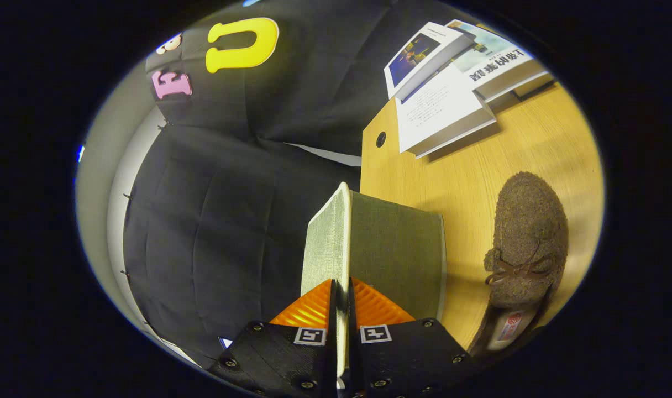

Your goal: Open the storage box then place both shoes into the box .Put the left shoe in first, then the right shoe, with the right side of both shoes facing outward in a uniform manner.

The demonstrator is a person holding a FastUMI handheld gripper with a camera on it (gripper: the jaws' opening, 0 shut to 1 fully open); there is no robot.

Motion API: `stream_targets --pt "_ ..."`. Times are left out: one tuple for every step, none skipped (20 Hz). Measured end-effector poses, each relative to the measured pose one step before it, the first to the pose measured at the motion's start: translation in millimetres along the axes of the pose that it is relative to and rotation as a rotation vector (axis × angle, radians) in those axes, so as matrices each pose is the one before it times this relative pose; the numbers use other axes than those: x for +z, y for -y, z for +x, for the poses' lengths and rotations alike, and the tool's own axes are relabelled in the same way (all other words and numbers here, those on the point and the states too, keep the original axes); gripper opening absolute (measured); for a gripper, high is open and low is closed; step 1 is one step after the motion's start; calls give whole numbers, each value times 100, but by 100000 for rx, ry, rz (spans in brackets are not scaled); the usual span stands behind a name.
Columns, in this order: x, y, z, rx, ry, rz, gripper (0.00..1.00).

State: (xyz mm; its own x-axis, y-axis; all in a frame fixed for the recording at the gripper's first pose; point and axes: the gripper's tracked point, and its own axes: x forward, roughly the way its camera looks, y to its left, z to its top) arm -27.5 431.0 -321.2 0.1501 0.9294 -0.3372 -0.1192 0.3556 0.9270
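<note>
Gripper view: the gripper is nearest, its two fingers pressed on either face of the thin white edge of the grey-green fabric lid of the storage box — clamped on it, lid raised on edge. The box stands on the pale wooden table. Just beside it lies a brown fuzzy slipper shoe with a bow; stacked white books lie beyond. Judgement: the opening step is under way — swing the lid fully back along its hinge arc, without twisting, before releasing.

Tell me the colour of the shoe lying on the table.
The shoe is fuzzy dark brown with a brown lace bow, seen in the gripper view, beside the lid the gripper pinches.
</note>
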Motion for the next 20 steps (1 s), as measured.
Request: stream_targets --pt "102 -788 -302 -248 -177 -1032 8" --pt "210 -725 -59 -584 83 -1870 8" --pt "220 -920 -56 -176 95 -2591 8" --pt "-64 -1051 47 -324 -252 -2855 8" --pt "223 -1165 -50 177 -103 -2583 8" --pt "126 -1230 16 1095 89 -2322 9" --pt "253 -1432 141 1196 314 -2140 8" --pt "370 -1370 292 1030 111 -2326 8" --pt "314 -1354 453 905 -266 -2378 8" --pt "95 -1334 709 890 -520 -2362 9" --pt "175 -1489 789 938 -682 -2301 8" --pt "102 -1385 1073 1093 -488 -2240 9" --pt "-21 -1567 1099 1776 -635 -2302 9" --pt "-75 -1254 1399 1023 -1020 -2272 10" --pt "-172 -1120 1652 676 -1136 -2355 10" --pt "-127 -1072 1579 833 -1403 -1672 10" --pt "-406 -1306 1382 1435 -1170 -1088 10" --pt "-294 -809 1668 1139 -855 -880 10" --pt "-489 -527 1642 520 -1166 -174 10" --pt "-419 -362 1675 233 -1146 0 10"
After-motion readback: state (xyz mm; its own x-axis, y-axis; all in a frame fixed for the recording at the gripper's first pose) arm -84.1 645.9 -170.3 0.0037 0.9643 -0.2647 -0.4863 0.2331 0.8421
